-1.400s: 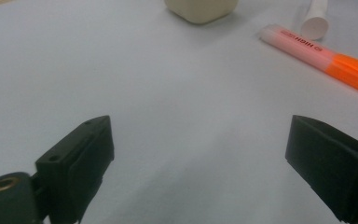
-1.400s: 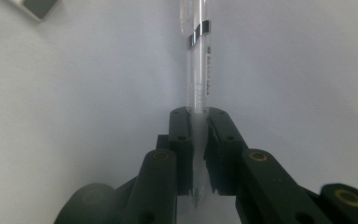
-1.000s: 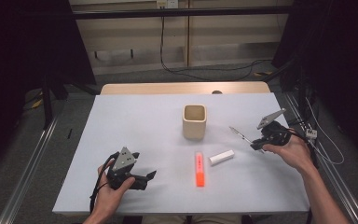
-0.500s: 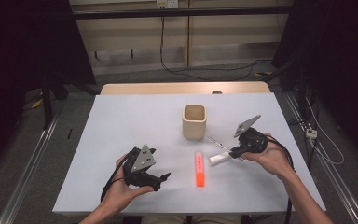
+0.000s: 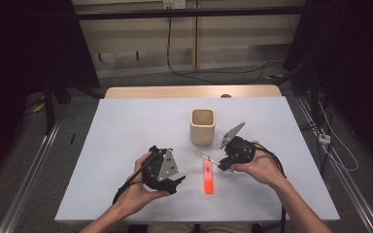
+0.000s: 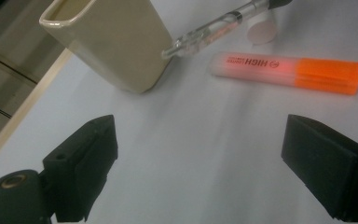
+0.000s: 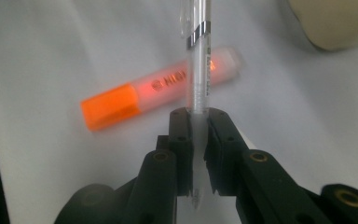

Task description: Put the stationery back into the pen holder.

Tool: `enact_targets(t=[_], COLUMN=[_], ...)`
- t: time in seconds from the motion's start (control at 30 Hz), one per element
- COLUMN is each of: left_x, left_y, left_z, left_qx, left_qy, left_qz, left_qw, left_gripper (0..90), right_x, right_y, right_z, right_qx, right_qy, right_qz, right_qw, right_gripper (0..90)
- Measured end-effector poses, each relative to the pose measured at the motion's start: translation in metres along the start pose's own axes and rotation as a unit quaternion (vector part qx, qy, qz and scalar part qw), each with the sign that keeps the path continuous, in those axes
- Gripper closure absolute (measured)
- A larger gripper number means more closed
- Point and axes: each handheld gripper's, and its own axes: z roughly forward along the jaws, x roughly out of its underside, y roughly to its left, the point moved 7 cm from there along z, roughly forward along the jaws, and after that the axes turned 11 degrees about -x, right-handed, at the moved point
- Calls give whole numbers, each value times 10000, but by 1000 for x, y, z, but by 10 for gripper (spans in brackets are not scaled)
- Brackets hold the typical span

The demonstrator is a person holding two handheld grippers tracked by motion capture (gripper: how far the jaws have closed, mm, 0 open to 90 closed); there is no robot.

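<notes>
1. The right tongs point(image 7: 193, 122) are clenched on a clear pen point(image 7: 199, 70), held low over the worktop point(image 5: 126, 141), just above the orange highlighter point(image 5: 207, 177) and near the beige cup point(image 5: 203, 126).
2. The likely step is dropping the pen into the cup — the person would do well to lift it clear of the rim, tip it upright, then release.
3. The left tongs point(image 6: 205, 154) stand released, empty — free to steady the cup.

Cup point(image 5: 203, 126) at table point(image 5: 126, 131) centre; highlighter point(image 5: 207, 176) before it; pen point(image 5: 205, 156) in right gripper point(image 5: 222, 166) above highlighter; left gripper point(image 5: 175, 179) left of highlighter.
</notes>
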Motion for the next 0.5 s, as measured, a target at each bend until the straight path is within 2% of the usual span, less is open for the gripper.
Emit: enact_targets(t=[0.1, 0.17, 0.23, 0.27, 0.33, 0.4, 0.43, 0.47, 0.5], left_x=[-1, -3, -5, -6, -6, -5, -4, -4, -2], left_y=[-5, -5, -3, -4, -8, -8, -8, -8, -4], left_z=[1, 3, 4, 5, 6, 9, 8, 9, 8], left_qx=[188, 65, -16, -89, -15, -72, -44, -18, -30], left_qy=[45, 27, 19, 13, 21, 38, 132, 119, 266], left_qz=[44, 188, 430, 467, 486, 746, 913, 983, 1235], left_qw=[9998, 9998, 9991, 9989, 9988, 9972, 9957, 9951, 9920], left_gripper=[153, 143, 152, 157, 163, 182, 186, 208, 230], right_x=[-13, -21, -28, -30, -33, -36, -37, -38, -39], right_y=[3, 5, 7, 8, 9, 10, 10, 11, 12], right_z=[6, 9, 12, 13, 16, 20, 21, 22, 23], right_qx=[-104, -120, -164, -170, -234, -309, -309, -346, -363], right_qy=[24, 76, 108, 141, 193, 223, 254, 275, 295], right_qz=[-163, -199, -240, -233, -251, -293, -336, -350, -355], right_qw=[9998, 9997, 9995, 9995, 9992, 9988, 9986, 9984, 9983], right_gripper=[812, 812, 812, 812, 812, 812, 812, 812, 812])
